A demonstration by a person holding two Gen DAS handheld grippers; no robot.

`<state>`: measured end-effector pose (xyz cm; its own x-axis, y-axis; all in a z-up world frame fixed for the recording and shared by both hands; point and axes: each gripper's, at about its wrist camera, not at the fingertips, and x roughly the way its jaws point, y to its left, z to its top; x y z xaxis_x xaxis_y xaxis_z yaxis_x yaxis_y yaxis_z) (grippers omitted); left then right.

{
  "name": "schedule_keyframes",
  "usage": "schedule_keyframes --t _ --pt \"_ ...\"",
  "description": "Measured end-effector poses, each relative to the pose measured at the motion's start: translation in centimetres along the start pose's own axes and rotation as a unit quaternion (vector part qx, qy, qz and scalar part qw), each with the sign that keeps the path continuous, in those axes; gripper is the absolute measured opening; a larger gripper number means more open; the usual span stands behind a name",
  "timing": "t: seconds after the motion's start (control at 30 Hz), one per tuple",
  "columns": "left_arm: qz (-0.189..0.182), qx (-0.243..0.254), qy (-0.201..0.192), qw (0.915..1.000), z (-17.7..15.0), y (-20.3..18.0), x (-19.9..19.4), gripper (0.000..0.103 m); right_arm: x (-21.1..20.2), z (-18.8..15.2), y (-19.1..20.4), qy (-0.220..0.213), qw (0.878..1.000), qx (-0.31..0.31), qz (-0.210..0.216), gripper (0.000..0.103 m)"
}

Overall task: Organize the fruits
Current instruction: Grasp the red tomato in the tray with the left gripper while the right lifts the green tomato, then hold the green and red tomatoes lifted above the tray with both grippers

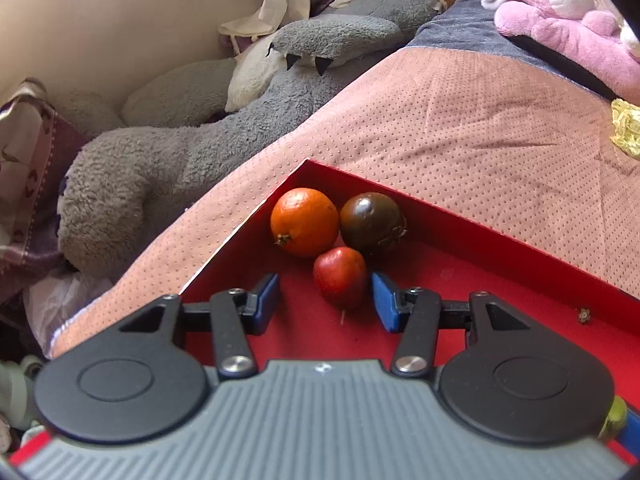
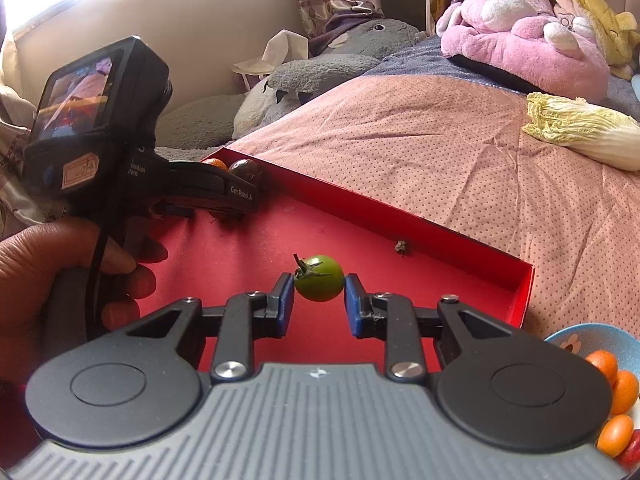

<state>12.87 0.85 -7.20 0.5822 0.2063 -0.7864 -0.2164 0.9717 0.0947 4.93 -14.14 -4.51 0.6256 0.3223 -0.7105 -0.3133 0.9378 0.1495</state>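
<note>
The right gripper (image 2: pixel 319 294) has its jaws clamped on a small round green tomato (image 2: pixel 320 278), held just above the floor of the shallow red cardboard tray (image 2: pixel 472 240) on the bed. The left gripper (image 1: pixel 326 300) has its jaws apart, with a small red fruit (image 1: pixel 340 277) lying between them. Behind it, a round orange (image 1: pixel 305 222) and a dark brownish tomato (image 1: pixel 371 221) sit in the tray's corner. I think the green one goes down next, near those three.
</note>
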Motion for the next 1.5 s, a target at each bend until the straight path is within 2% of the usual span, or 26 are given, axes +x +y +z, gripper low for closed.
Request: schedule_keyframes --t 0.03,0.17,0.57,0.87,1.5 --pt "0.000 0.006 -0.002 1.0000 0.0 -0.3 0.0 0.050 -0.1 0.0 0.0 0.000 1.000 0.000 0.000 0.032" --pt "-0.016 0.013 -0.006 0.9998 0.0 -0.6 -0.1 0.032 -0.6 -0.1 -0.1 -0.001 1.000 -0.001 -0.003 0.032" --pt "-0.051 0.012 -0.020 0.9985 -1.0 -0.2 -1.6 0.032 -2.6 -0.9 0.8 -0.003 1.000 -0.013 -0.010 0.032" --pt "-0.081 0.016 -0.034 0.9960 -2.5 -0.4 -3.7 0.032 -4.0 -3.1 1.1 0.007 1.000 -0.010 -0.013 0.032" --pt "-0.090 0.038 -0.058 0.9936 -3.5 -1.5 -5.2 0.032 -6.0 -3.9 0.6 -0.008 1.000 -0.006 0.003 0.032"
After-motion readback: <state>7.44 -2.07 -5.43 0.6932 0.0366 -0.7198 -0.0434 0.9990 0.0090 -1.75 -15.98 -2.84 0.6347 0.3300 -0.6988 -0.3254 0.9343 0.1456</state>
